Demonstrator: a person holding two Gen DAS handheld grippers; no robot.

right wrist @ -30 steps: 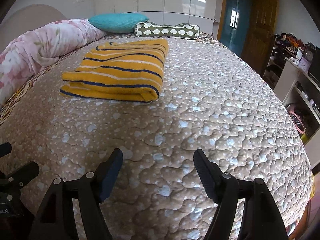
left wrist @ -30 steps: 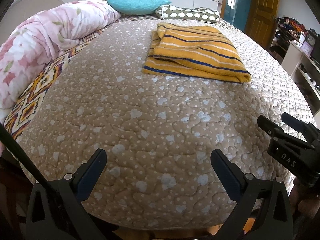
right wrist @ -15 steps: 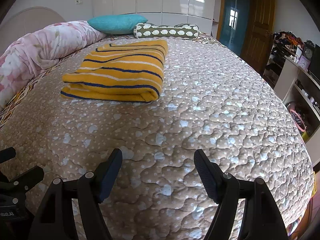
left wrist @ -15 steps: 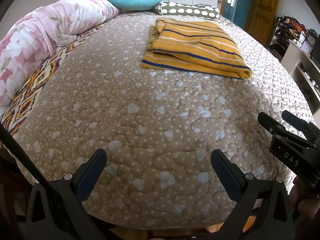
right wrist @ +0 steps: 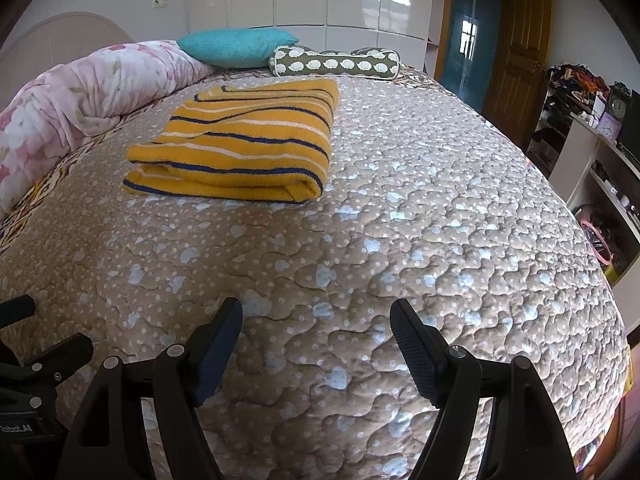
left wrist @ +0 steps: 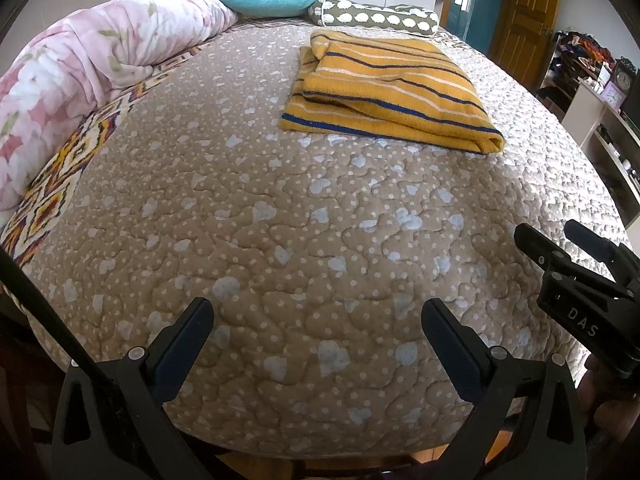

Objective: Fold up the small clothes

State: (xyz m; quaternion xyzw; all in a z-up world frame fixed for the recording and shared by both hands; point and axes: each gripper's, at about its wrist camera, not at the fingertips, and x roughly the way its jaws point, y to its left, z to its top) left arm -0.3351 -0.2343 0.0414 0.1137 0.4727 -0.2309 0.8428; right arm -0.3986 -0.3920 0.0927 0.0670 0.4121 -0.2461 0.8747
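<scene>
Both tongs, left point(left wrist: 318, 344) and right point(right wrist: 316, 344), released over quilt point(right wrist: 400, 220); striped garment point(right wrist: 240, 148) folded, liable to unravel if snagged.

Both wrist cameras look steeply down from the foot of the tan quilted bedspread point(left wrist: 320, 208), close above it. Both share the folded yellow striped garment point(right wrist: 240, 148) farther up the bedspread; the left view sits left of the right.

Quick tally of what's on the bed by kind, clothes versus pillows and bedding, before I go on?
Folded striped garment: 1
Pillows: 2, a teal pillow and a patterned bolster
Rolled floral duvet: 1
Total: 4, all lying on the quilted bedspread
</scene>
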